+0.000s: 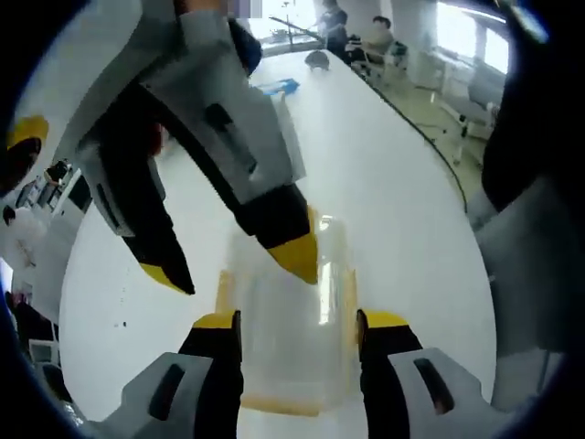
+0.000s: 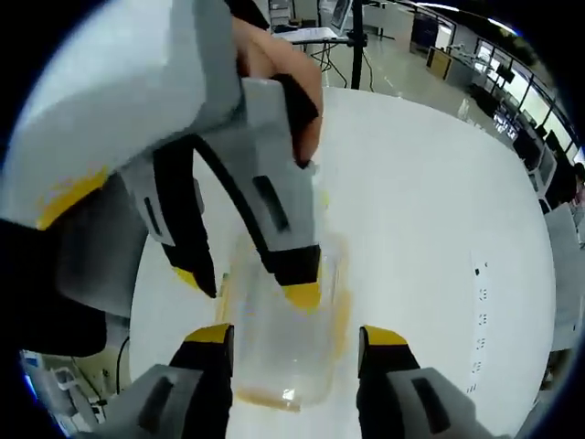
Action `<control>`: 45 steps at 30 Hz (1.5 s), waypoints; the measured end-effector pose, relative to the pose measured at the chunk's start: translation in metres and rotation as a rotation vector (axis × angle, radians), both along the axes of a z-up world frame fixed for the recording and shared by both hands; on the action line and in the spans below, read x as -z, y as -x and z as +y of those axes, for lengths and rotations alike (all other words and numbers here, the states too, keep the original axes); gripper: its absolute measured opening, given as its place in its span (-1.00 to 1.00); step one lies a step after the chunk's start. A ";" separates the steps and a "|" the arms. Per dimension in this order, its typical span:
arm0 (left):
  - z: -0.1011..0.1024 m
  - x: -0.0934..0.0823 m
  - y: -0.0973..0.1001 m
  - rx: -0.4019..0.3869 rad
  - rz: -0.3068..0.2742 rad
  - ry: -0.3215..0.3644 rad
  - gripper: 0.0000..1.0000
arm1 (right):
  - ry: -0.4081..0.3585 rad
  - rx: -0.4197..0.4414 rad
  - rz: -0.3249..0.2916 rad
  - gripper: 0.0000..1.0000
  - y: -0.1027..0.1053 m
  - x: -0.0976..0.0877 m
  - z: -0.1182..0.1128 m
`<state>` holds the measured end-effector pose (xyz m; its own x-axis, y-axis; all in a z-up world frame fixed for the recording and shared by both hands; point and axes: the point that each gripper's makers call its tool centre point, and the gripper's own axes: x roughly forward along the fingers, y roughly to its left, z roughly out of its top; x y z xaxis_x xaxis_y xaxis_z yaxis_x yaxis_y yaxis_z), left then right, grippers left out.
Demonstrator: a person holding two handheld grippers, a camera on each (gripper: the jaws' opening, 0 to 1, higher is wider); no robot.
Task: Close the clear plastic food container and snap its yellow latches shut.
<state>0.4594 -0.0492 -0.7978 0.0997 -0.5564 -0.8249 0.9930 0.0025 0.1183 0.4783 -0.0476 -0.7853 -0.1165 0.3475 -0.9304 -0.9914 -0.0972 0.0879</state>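
Clear plastic food container (image 1: 288,338) with yellow latches (image 1: 222,291) along its sides sits on a white bench (image 1: 393,201), directly between the two jaws of the left gripper (image 1: 297,320) in the left gripper view. Those jaws are spread, one black yellow-tipped jaw on each side of the box, close against its walls; whether they press it cannot be told. From the upper left of that view the right gripper (image 1: 242,265) reaches in, its two jaws apart: one yellow tip hangs over the bench to the left of the container, the other rests on or just above the container's far top edge. Beyond the bench's far end, people (image 1: 366,37) sit near bright windows.

In the right gripper view, the container (image 2: 283,357) lies between the right gripper's (image 2: 297,336) own spread jaws, a yellow latch (image 2: 340,320) showing along its right side. The left gripper (image 2: 251,283) enters from the upper left with a hand (image 2: 279,82) wrapped around its body; its jaws are apart, one tip left of the container above the bench (image 2: 439,229), the other tip at the container's far top edge. Contact there is too blurred to confirm.
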 end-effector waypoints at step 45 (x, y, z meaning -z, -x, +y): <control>0.028 0.002 -0.017 -0.483 0.099 -0.077 -0.20 | -0.129 0.701 -0.065 0.06 0.003 0.005 -0.021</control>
<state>0.4763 -0.0209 -0.8000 0.2498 -0.4030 -0.8804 0.8872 0.4595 0.0414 0.4753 -0.0683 -0.7905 0.2291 0.4275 -0.8745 -0.8268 0.5596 0.0569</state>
